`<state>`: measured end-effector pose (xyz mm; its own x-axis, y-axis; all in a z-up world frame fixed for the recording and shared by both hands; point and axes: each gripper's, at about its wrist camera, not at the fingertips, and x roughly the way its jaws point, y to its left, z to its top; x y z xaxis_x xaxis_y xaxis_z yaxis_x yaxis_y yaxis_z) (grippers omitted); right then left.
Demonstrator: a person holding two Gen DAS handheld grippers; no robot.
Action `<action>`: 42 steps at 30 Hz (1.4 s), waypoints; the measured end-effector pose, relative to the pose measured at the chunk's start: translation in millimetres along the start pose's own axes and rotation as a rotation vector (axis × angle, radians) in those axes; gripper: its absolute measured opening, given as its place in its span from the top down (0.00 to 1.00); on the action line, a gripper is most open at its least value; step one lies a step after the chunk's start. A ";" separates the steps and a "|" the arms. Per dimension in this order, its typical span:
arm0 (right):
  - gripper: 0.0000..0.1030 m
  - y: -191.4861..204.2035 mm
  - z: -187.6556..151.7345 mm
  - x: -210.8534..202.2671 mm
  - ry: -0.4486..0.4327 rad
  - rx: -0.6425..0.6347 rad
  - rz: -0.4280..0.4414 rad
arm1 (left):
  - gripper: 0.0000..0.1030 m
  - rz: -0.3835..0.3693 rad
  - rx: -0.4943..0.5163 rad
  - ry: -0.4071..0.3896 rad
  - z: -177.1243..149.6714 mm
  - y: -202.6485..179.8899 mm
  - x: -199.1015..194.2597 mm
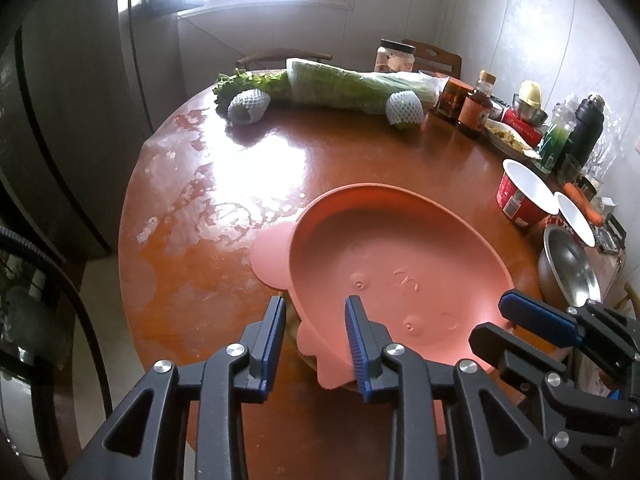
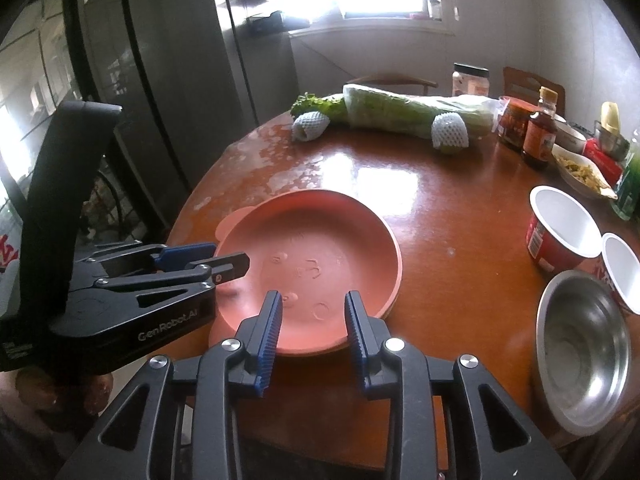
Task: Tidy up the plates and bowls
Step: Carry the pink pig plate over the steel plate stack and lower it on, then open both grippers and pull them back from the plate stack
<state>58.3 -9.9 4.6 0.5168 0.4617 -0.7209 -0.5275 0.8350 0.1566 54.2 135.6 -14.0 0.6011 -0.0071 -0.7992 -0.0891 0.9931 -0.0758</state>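
Observation:
A pink plate (image 1: 400,264) with two round ears lies near the front of the round brown table (image 1: 240,220), on top of a tan dish whose rim (image 2: 340,349) peeks out beneath. My left gripper (image 1: 316,316) straddles the plate's left rim, one finger outside and one inside, with a thin gap showing beside the outer finger. From the right wrist it appears at the plate's left edge (image 2: 224,256). My right gripper (image 2: 314,316) straddles the near right rim of the plate (image 2: 312,248). In the left wrist view the right gripper's (image 1: 500,320) fingertips sit against the rim.
A steel bowl (image 2: 580,344) sits at the table's right front, with two red paper cups (image 2: 560,224) behind it. Wrapped cabbage (image 2: 400,114), netted fruit, bottles (image 2: 540,136) and jars line the far and right sides. A dark fridge (image 2: 180,80) stands to the left.

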 end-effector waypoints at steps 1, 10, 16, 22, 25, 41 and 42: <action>0.68 -0.2 0.1 -0.1 0.000 0.001 0.001 | 0.69 0.002 -0.001 -0.002 -0.1 0.4 -0.7; 0.63 1.4 -0.7 -0.7 -0.004 -0.008 -0.003 | 0.67 0.008 -0.029 -0.028 -0.2 7.5 -7.1; 0.58 2.3 -0.2 -1.0 -0.015 -0.022 -0.020 | 0.66 0.010 -0.050 -0.032 -4.0 12.6 -11.5; 0.54 0.5 1.1 -2.5 -0.028 -0.024 -0.032 | 0.60 0.004 -0.062 -0.059 -3.3 12.6 -22.5; 0.53 -0.9 2.6 -6.6 -0.045 -0.025 -0.034 | 0.58 0.007 -0.065 -0.080 -1.4 11.0 -30.0; 0.47 -17.8 5.1 -37.9 -0.137 -0.020 -0.047 | 0.53 0.052 -0.050 -0.156 7.0 -18.2 -59.2; 0.46 -18.9 4.6 -41.0 -0.146 -0.023 -0.055 | 0.53 0.050 -0.047 -0.158 7.3 -20.4 -60.4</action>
<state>50.1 -43.3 34.3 0.6369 0.4556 -0.6219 -0.5101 0.8539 0.1031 25.5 116.5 40.1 0.7118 0.0638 -0.6995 -0.1568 0.9852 -0.0697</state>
